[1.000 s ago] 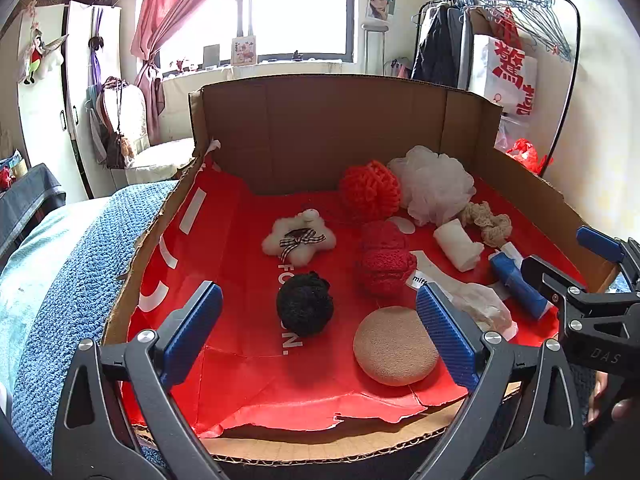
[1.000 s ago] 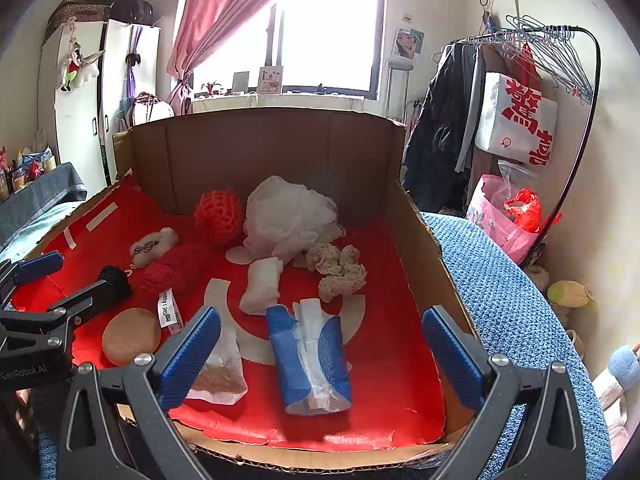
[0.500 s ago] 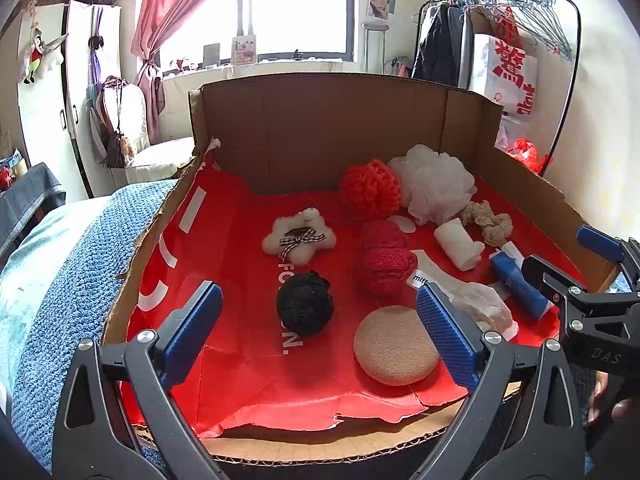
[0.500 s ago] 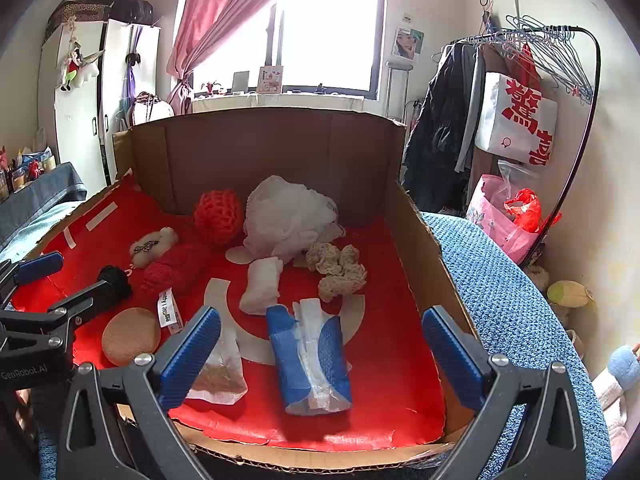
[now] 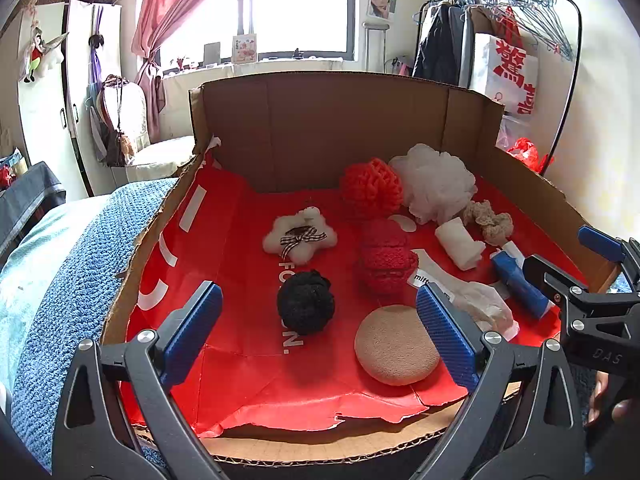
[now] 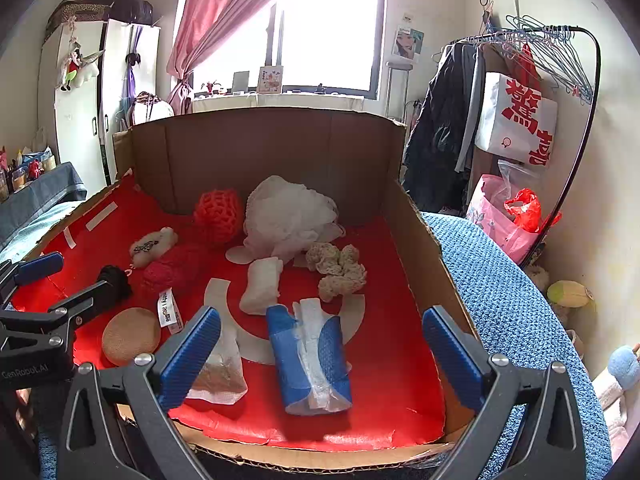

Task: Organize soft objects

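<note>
A cardboard box [image 5: 352, 128] [image 6: 416, 248] with a red lining holds soft items. In the left wrist view lie a black pompom [image 5: 306, 302], a tan round sponge [image 5: 396, 346], a dark red knit ball [image 5: 384, 260], an orange-red knit ball [image 5: 372, 188], a white plush star with a bow [image 5: 300, 236] and a white mesh puff [image 5: 436, 184]. The right wrist view shows a blue roll with white tissue [image 6: 308, 360], a white cloth roll [image 6: 262, 286] and a beige crochet scrunchie [image 6: 338, 270]. My left gripper [image 5: 316, 332] and right gripper [image 6: 320, 352] are open and empty at the box's near edge.
The box rests on a blue knit blanket [image 5: 64, 272] [image 6: 508, 300]. A small plastic packet [image 6: 218, 368] lies by the right gripper's left finger. A clothes rack with a white bag [image 6: 516, 120] stands at the right, a white wardrobe [image 5: 76, 92] at the left.
</note>
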`<state>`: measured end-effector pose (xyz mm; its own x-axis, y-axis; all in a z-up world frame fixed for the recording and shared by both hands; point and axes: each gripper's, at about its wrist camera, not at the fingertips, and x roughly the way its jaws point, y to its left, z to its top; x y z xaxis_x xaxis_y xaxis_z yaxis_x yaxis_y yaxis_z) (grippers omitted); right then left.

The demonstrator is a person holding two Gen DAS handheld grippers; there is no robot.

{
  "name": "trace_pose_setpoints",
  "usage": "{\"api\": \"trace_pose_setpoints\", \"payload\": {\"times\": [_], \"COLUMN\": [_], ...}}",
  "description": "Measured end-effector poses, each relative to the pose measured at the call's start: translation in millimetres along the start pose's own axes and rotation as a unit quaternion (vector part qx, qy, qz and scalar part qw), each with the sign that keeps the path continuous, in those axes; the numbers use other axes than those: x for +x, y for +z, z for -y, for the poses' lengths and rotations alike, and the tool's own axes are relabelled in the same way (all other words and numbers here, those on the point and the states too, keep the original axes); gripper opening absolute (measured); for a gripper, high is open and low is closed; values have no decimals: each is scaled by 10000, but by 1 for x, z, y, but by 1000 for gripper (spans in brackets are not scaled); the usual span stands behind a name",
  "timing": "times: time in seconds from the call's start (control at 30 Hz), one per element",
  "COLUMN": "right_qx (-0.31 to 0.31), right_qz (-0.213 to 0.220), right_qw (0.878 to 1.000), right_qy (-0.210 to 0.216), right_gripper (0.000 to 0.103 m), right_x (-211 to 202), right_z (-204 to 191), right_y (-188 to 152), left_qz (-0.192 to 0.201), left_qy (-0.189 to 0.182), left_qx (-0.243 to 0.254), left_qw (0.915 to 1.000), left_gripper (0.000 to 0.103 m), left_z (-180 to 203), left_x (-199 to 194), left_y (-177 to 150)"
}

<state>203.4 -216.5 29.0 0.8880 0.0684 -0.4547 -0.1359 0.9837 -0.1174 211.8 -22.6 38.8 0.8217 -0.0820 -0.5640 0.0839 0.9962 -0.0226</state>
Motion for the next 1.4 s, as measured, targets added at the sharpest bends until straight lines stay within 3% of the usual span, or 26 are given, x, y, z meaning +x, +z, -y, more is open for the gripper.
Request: {"api": "trace_pose_setpoints", "payload": {"times": [0.37, 0.83, 1.23, 1.4], "right_qx": [25, 97, 106, 217], "right_qz": [72, 517, 286, -62], "right_qw": [10000, 9983, 9990, 9991], "right_qy": [-35, 268, 340, 350], "right_gripper": [103, 103, 103, 103], "right_x": [-6, -106, -129, -122], "right_z": [1, 2, 0, 3], "right_y": [2, 1, -32, -51], "left_qz": [13, 194, -146, -448], "left_qy": [-21, -103, -235, -240], "left_qx": [-60, -45, -134, -171], "left_qw": [10000, 9997, 9995, 9986], "left_gripper": [99, 99, 99, 99], "left_z": [-2, 2, 10, 13], "left_x": [-4, -92, -108, -102], "left_y": [0, -4, -33, -50]}}
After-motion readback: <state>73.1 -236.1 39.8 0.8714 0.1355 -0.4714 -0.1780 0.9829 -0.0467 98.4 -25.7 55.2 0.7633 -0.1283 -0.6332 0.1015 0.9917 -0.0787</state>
